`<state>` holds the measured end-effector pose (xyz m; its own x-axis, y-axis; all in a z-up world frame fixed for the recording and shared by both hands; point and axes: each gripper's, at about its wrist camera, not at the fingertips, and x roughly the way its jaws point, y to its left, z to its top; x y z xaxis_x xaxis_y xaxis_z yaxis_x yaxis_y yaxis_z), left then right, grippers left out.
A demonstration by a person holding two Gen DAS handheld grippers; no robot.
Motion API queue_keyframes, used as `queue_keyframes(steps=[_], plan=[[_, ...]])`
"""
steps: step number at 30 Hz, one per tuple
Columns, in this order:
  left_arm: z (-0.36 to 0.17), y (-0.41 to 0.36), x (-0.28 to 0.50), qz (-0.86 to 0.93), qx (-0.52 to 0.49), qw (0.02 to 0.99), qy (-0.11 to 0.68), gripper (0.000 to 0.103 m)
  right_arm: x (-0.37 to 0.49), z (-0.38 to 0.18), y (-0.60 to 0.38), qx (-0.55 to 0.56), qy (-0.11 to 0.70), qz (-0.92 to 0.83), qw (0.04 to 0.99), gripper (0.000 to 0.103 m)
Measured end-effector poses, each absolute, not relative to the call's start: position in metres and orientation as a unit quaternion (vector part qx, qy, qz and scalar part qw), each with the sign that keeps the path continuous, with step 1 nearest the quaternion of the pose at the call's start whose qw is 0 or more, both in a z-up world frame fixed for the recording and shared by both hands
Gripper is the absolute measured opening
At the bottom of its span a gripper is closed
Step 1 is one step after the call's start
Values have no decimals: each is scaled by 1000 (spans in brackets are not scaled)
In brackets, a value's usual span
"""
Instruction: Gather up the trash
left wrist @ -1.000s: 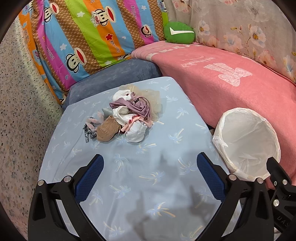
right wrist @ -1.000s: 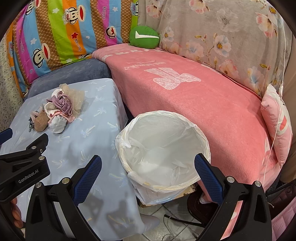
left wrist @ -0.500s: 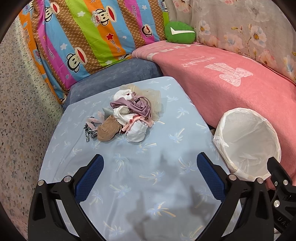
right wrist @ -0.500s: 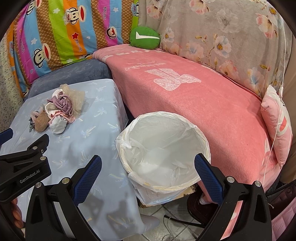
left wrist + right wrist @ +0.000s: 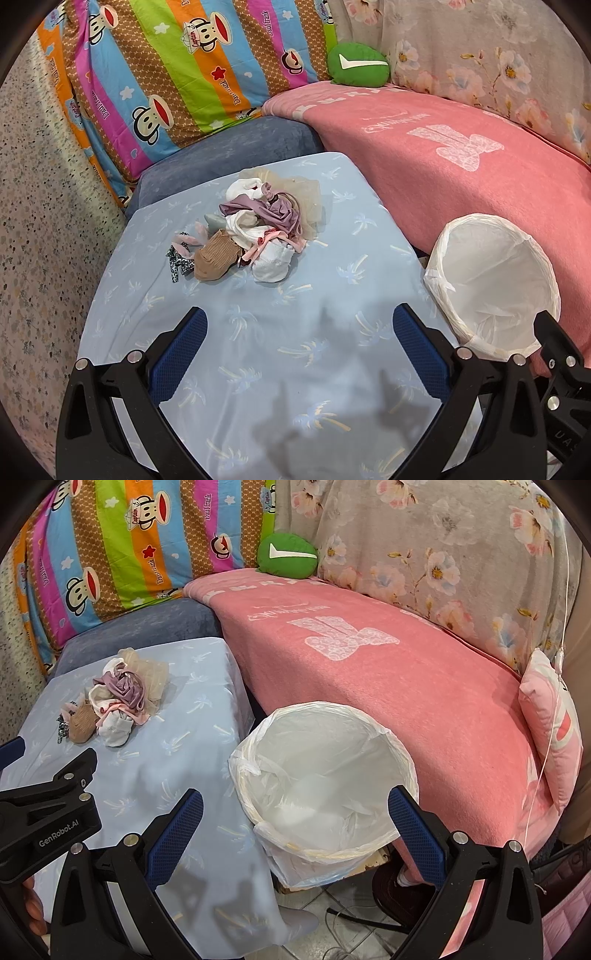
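Bench (image 5: 332,258): covered with a pale blue cloth printed with palm trees; stands against a sofa.

Trash pile (image 5: 255,229): small heap of crumpled fabric scraps, white, mauve, tan, pink and a black-and-white patterned strip, lying toward the far half of the bench, well apart from both grippers.

Trash bin (image 5: 325,775): round, lined with a white plastic bag (image 5: 258,764), standing just beside the bench's right edge, in front of the pink blanket (image 5: 369,664) on the sofa. No scraps visible inside.

Left gripper (image 5: 299,343): above the near part of the bench, jaws spread wide, nothing between them.

Right gripper (image 5: 295,823): above the bin, jaws spread wide, nothing held.

Background: striped cartoon-monkey cushion (image 5: 177,66), green plush cushion (image 5: 358,64), floral cover (image 5: 443,546).
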<state>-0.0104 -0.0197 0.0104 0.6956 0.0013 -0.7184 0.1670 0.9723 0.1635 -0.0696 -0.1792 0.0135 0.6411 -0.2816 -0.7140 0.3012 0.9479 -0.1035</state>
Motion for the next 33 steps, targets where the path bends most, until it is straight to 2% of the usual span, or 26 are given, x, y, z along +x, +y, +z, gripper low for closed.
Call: queue_keyframes(steps=[33], plan=[[15, -22, -7, -51, 102, 915, 388, 96, -68, 20, -174, 9, 382, -165, 909, 97]])
